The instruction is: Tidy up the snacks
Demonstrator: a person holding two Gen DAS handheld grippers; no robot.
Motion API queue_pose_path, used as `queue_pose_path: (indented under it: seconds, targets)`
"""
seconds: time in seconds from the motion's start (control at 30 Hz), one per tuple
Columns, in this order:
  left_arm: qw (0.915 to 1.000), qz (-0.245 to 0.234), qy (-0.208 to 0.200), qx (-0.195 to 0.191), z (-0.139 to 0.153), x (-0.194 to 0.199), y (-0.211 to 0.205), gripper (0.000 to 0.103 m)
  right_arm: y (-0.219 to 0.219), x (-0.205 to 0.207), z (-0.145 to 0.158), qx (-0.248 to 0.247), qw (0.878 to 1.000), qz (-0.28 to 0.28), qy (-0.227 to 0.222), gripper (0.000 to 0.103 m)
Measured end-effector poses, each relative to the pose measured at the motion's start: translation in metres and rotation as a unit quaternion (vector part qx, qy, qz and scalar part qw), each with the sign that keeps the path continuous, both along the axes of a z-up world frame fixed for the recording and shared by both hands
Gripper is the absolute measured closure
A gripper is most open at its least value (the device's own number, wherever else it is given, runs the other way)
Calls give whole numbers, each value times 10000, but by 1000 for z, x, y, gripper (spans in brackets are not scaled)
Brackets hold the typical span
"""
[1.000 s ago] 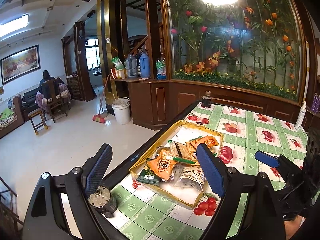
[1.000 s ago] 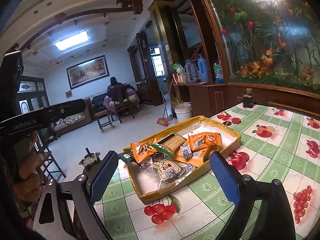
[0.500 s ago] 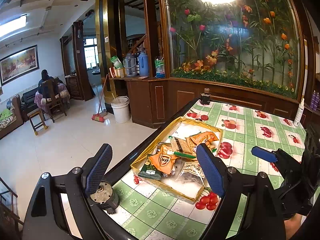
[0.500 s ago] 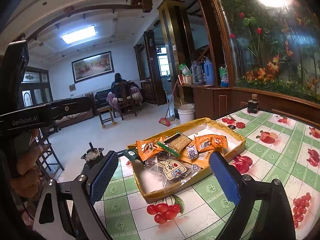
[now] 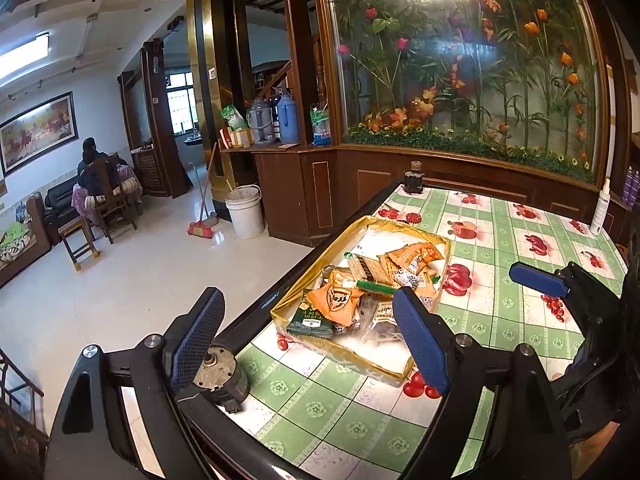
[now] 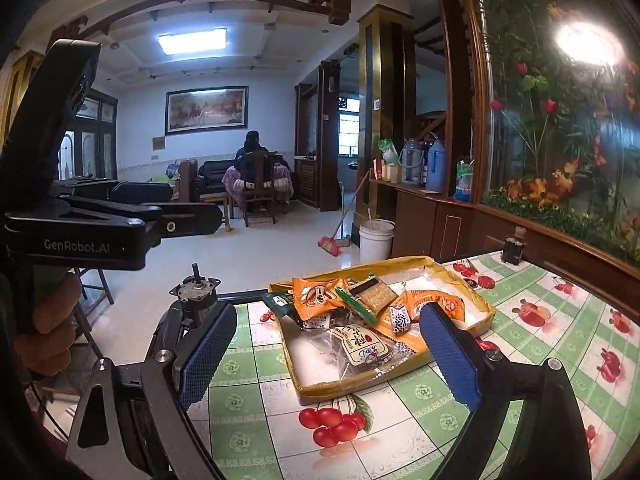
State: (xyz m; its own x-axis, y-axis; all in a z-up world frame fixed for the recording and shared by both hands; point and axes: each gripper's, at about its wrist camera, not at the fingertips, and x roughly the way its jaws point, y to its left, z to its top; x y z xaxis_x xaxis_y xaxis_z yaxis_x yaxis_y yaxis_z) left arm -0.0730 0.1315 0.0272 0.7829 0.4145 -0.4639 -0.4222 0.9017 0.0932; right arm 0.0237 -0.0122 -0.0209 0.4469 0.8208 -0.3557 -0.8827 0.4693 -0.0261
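Tray [image 5: 424, 236] of snacks near table edge [image 5: 256, 312], both grippers [image 6: 320, 344] spread, empty

One tray [image 6: 482, 322]; two orange packets [image 6: 316, 296]; one white bucket [image 6: 376, 240]; two tools [image 6: 328, 354].

A glossy white tiled floor [image 5: 132, 280] spreads left — far off, a framed landscape painting [image 6: 206, 109] hangs on the white wall. Right, a dark wooden cabinet [image 5: 296, 192] stands beside a white plastic bucket [image 5: 245, 216].
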Motion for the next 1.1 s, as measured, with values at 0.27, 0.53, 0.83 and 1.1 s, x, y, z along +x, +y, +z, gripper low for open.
queue_pose_path:
  seconds: [0.27,0.53,0.83,1.1]
  targets:
    - [9999,37,100,-25,-5,-3,3,16,-7,1,4,134,9999,-19,-11,9]
    - [9998,-16,189,-43,-9,-2,2,16,-9,5,5,156,9999,-54,34,9]
    - [9995,-61,301,-108,-13,4,1,16,-10,11,2,110,9998,-110,135,9]
    - [9993,-39,337,-132,-16,6,4,16,-12,15,2,139,9994,-161,268,9]
